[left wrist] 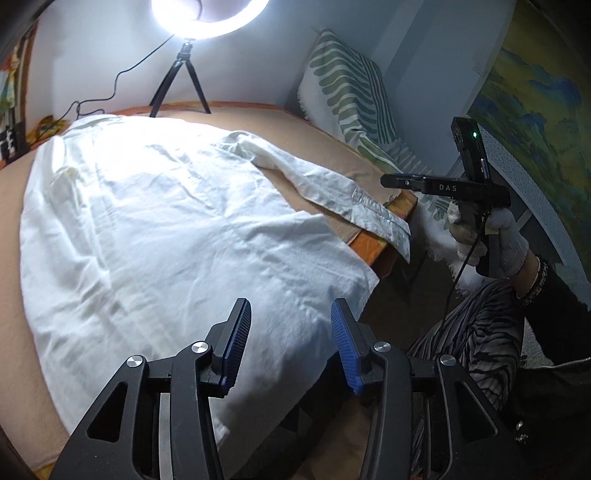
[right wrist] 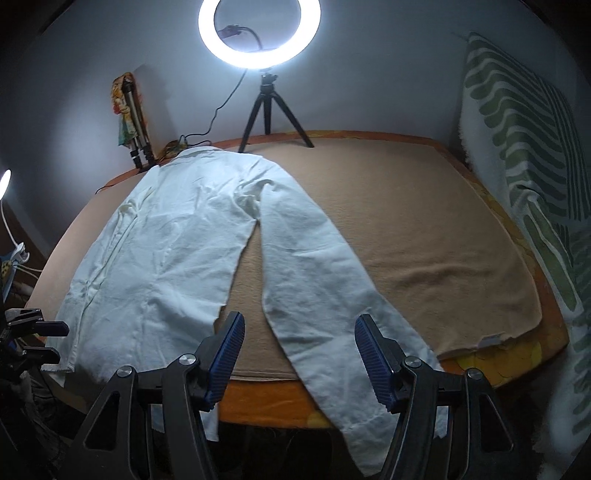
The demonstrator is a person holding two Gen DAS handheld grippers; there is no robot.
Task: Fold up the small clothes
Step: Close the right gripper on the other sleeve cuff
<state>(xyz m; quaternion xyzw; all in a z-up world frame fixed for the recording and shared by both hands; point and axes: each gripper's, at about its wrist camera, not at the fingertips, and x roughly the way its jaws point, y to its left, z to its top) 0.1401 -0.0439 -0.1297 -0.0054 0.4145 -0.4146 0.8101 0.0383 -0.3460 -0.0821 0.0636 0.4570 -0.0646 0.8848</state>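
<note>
My left gripper (left wrist: 291,339) hovers with jaws apart and empty over the hem of the white shirt (right wrist: 159,236), which lies spread flat on the tan blanket (right wrist: 424,221). My right gripper (right wrist: 299,354) stands wide and empty above the sleeve (right wrist: 314,280), whose cuff hangs over the bed's near edge.

Domestic bedroom, used as a recording spot. Bed (right wrist: 424,206) with tan blanket (right wrist: 406,236) ahead of the jaws; leaf-print pillow (right wrist: 524,147) propped to their right; ring light (right wrist: 258,33) on tripod (right wrist: 271,118) beyond, against plain wall.
</note>
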